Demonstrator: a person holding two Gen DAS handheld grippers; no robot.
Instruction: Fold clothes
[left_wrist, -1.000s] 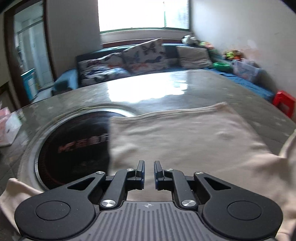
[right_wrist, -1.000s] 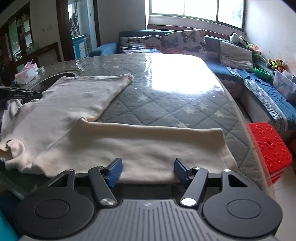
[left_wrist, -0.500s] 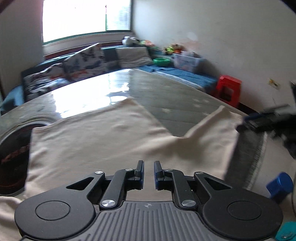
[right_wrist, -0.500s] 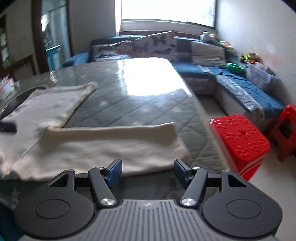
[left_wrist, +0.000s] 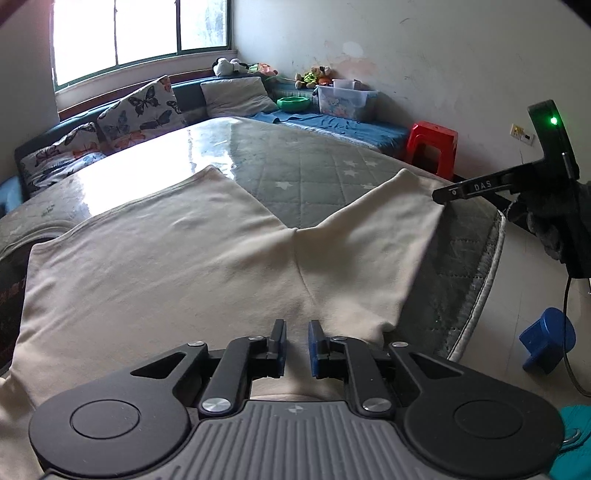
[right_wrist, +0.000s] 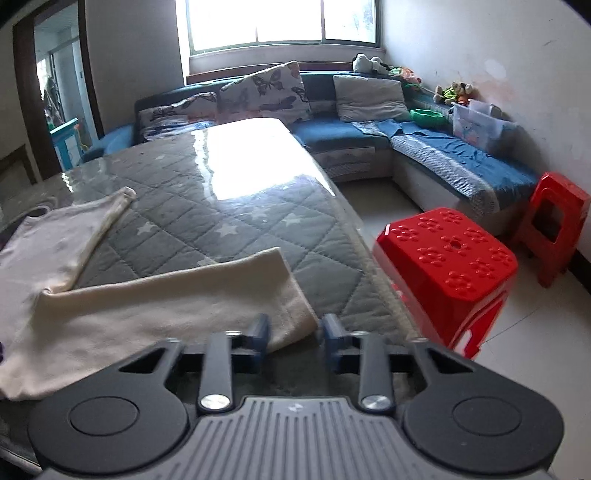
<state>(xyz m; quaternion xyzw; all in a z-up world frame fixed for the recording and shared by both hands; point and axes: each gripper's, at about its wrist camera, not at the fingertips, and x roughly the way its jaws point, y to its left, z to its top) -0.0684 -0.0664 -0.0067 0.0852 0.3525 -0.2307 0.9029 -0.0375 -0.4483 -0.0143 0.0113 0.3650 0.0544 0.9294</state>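
A cream long-sleeved garment (left_wrist: 177, 266) lies spread flat on the quilted grey table (left_wrist: 325, 177). My left gripper (left_wrist: 295, 349) hovers over its near edge by the armpit seam, jaws a narrow gap apart, nothing between them. The sleeve (right_wrist: 166, 306) stretches toward the table's right edge. My right gripper (right_wrist: 293, 334) is open with the sleeve's cuff corner between its fingers, not clamped. It also shows in the left wrist view (left_wrist: 517, 184) at the cuff end.
A red plastic stool (right_wrist: 447, 269) stands just right of the table edge, a second one (right_wrist: 557, 218) behind it. A blue sofa (right_wrist: 443, 155) with cushions runs along the window and wall. A blue object (left_wrist: 546, 339) sits on the floor.
My left gripper has swung right, from the torso toward the sleeve. My right gripper has moved right along the sleeve to its cuff and narrowed its opening.
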